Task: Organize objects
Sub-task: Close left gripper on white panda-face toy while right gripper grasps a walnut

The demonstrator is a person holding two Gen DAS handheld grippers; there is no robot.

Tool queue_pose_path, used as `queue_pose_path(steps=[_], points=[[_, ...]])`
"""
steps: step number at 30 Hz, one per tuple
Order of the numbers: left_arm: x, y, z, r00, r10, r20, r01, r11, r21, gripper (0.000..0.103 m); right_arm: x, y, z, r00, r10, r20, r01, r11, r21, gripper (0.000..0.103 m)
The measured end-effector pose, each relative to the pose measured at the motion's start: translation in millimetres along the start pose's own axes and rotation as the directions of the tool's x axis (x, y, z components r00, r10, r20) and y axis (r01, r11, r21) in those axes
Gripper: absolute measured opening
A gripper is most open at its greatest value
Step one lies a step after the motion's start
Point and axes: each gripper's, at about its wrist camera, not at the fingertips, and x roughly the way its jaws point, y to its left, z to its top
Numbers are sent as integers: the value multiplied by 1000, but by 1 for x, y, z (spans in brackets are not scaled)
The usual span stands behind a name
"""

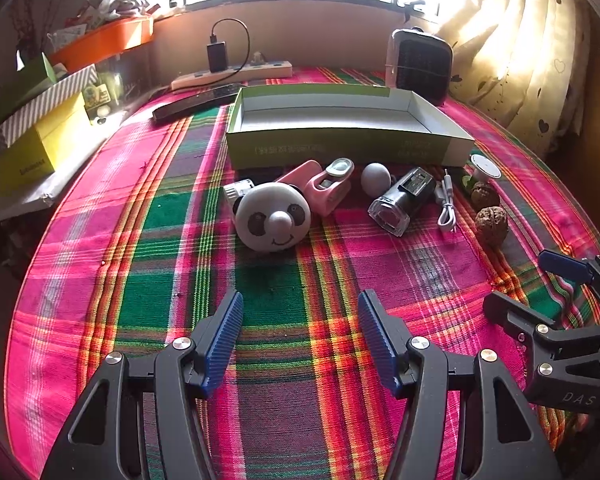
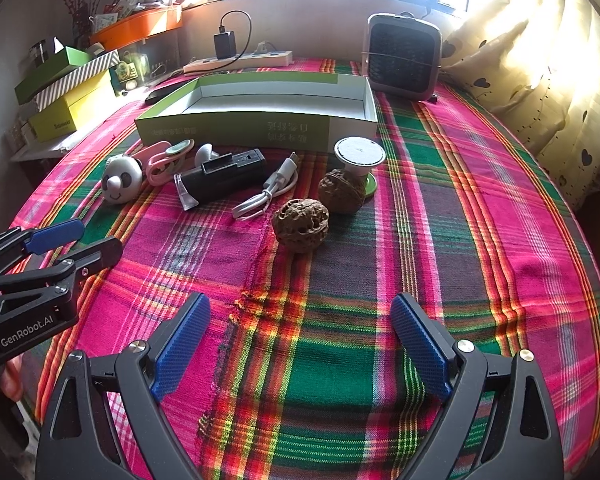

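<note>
Right wrist view shows the right gripper (image 2: 300,344) and left gripper (image 1: 300,336) both spread wide and empty, well short of the near walnut (image 2: 299,225) before the green tray (image 2: 256,126): hard, light, roll-prone, best pinched across its middle.

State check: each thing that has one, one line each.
Left gripper: open, empty.
Right gripper: open, empty.
Green cardboard box tray: lidless, empty.
Black charger: plugged into white power strip.
White cable: coiled, unplugged.
Two brown walnuts: whole, on plaid cloth.
</note>
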Motion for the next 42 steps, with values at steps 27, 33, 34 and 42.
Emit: queue_pose_path(steps=[27, 33, 34, 42], points=[[27, 27, 39, 995, -97, -31, 94, 991, -97, 58, 21, -4, 31, 1000, 6, -22, -6, 1000, -20, 70], [28, 28, 40, 996, -84, -26, 81, 992, -101, 44, 20, -4, 32, 1000, 9, -15, -9, 1000, -24, 60], [28, 28, 40, 996, -84, -27, 81, 992, -101, 40, 20, -4, 32, 1000, 10, -14, -11, 1000, -25, 59], [28, 26, 41, 996, -89, -24, 86, 991, -107, 31, 19, 0, 31, 1000, 26, -7, -26, 999, -33, 50]])
